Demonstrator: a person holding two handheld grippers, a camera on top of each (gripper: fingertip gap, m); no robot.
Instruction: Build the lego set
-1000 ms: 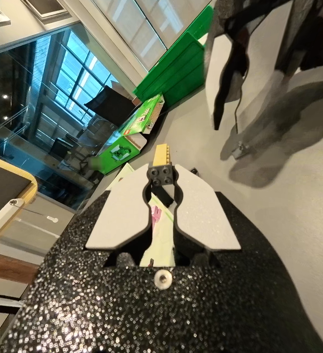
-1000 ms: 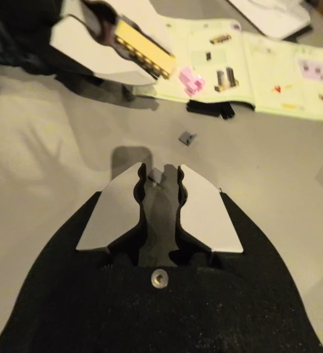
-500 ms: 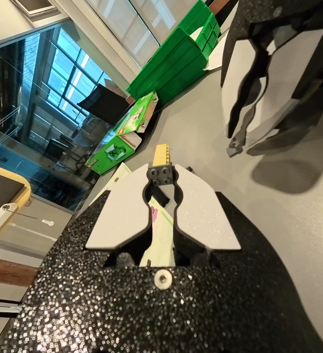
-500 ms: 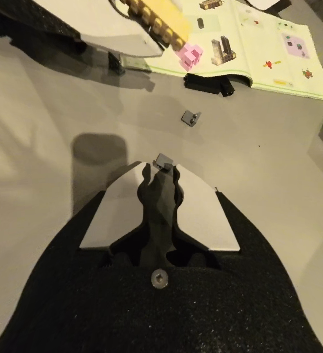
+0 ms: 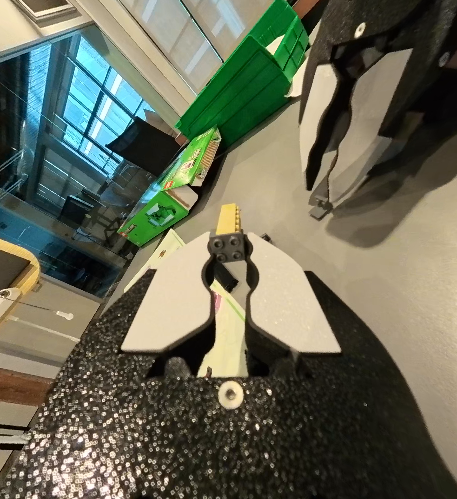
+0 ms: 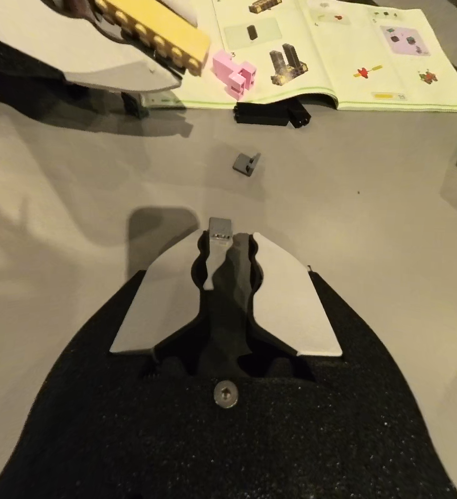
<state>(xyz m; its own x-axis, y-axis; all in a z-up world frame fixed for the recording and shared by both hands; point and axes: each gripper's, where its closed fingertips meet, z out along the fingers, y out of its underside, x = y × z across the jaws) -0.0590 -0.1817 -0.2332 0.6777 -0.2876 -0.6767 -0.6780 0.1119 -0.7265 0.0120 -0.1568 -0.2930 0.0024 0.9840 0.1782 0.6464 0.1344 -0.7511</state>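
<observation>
My left gripper (image 5: 227,247) is shut on a dark grey four-stud brick (image 5: 227,248) with a long tan brick (image 5: 228,221) joined to it and pointing forward; it is held above the grey table (image 5: 383,297). My right gripper (image 6: 226,235) is shut on a small light grey piece (image 6: 220,229), held just above the table. In the left wrist view the right gripper (image 5: 320,209) hangs at the upper right with the piece (image 5: 319,212) at its tips. In the right wrist view the left gripper's fingers (image 6: 92,62) and the tan brick (image 6: 165,37) are at the top left.
On the table lie another small grey bracket piece (image 6: 246,165), black bricks (image 6: 270,114), a pink pig figure (image 6: 234,73) and an open instruction booklet (image 6: 370,54). A green set box (image 5: 168,199) and green bins (image 5: 243,89) stand at the far edge. The grippers' ends are close to 10 cm from one another.
My right gripper closed on the small grey piece, lifted it off the table and moved forward toward the booklet and the left gripper. The left gripper kept its hold and barely moved.
</observation>
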